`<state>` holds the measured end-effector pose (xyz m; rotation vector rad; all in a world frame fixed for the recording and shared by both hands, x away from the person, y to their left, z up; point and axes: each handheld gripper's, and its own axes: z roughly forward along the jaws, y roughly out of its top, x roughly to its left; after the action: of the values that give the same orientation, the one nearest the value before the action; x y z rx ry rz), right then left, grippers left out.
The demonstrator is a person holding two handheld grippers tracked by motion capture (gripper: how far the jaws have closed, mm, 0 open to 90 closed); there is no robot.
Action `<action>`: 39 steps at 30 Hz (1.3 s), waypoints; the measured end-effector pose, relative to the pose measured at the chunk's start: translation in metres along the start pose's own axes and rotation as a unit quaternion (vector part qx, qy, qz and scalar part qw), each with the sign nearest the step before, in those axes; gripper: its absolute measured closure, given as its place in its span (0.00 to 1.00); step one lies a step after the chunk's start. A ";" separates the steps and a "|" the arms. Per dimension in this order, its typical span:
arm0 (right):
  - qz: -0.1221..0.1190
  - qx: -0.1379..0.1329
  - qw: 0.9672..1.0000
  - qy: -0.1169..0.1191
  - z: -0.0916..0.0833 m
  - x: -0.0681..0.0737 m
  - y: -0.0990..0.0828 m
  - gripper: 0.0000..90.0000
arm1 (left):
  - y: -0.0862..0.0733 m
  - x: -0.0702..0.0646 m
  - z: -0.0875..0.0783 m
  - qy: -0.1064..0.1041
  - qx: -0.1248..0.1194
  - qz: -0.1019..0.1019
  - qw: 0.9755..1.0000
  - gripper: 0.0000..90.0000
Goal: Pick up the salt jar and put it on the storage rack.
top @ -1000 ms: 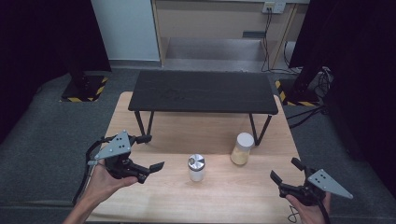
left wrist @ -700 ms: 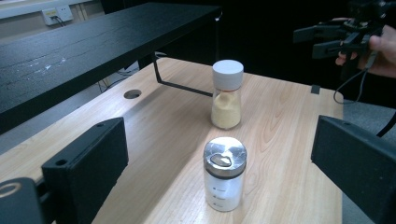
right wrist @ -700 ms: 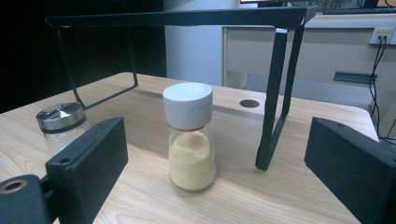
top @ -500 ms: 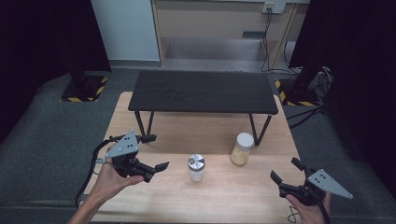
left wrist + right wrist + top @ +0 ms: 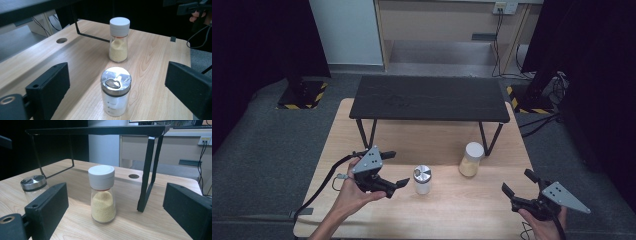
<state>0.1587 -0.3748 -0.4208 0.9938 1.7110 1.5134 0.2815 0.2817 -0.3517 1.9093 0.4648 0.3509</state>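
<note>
A clear jar with a silver lid [image 5: 422,179] [image 5: 115,91] stands at the middle of the wooden table [image 5: 472,215]. To its right, and a little farther back, is a jar of yellow powder with a white lid [image 5: 471,160] [image 5: 102,195]. My left gripper [image 5: 397,169] is open just left of the silver-lidded jar. Its jaws have just been closing slightly with nothing between them, and the jar stands ahead of its pads [image 5: 50,87], untouched. My right gripper [image 5: 517,181] is open near the table's front right, pointing at the white-lidded jar from a distance.
A low black rack [image 5: 429,97] on thin legs spans the far half of the table; its right leg [image 5: 147,177] stands close behind the white-lidded jar. A cable hole [image 5: 61,40] sits in the tabletop. Grey floor surrounds the table.
My left gripper has moved right and down toward the silver-lidded jar. The right gripper and both jars have stayed put.
</note>
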 end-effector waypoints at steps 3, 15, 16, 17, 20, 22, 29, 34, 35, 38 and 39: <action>0.001 -0.001 1.000 0.000 0.000 0.000 0.000 0.07 | -0.002 0.000 0.011 0.000 0.006 -0.001 1.000 0.05; 0.001 -0.001 1.000 -0.002 -0.002 -0.001 -0.001 0.07 | -0.016 0.003 0.047 -0.013 0.021 -0.011 1.000 0.05; 0.001 -0.001 1.000 -0.002 -0.002 -0.001 -0.001 0.07 | -0.017 0.004 0.050 -0.014 0.022 -0.012 1.000 0.05; 0.003 -0.001 1.000 -0.002 -0.002 -0.001 -0.001 0.07 | -0.018 0.004 0.052 -0.013 0.024 -0.012 1.000 0.05; 0.003 -0.002 1.000 -0.004 -0.003 -0.001 -0.001 0.07 | -0.022 0.005 0.060 -0.012 0.025 -0.014 1.000 0.06; 0.003 -0.002 1.000 -0.004 -0.003 -0.001 -0.001 0.08 | -0.026 0.006 0.065 -0.015 0.023 -0.014 1.000 0.07; 0.004 -0.001 1.000 -0.005 -0.003 -0.001 -0.001 0.08 | -0.035 0.007 0.081 -0.019 0.032 -0.016 0.999 0.08; 0.004 -0.001 1.000 -0.006 -0.003 -0.001 -0.002 0.08 | -0.044 0.008 0.092 -0.018 0.024 -0.024 0.999 0.11; 0.005 -0.001 1.000 -0.006 -0.003 -0.001 -0.002 0.08 | -0.044 0.008 0.092 -0.018 0.024 -0.024 0.999 0.12; 0.005 -0.002 1.000 -0.007 -0.004 -0.001 -0.002 0.08 | -0.048 0.008 0.096 -0.019 0.023 -0.023 0.999 0.14; 0.006 -0.001 1.000 -0.007 -0.004 -0.001 -0.002 0.08 | -0.049 0.008 0.097 -0.020 0.023 -0.021 0.999 0.15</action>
<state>0.1551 -0.3780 -0.4222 1.0125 1.6959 1.5113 0.3249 0.2233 -0.4325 1.9444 0.4897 0.2765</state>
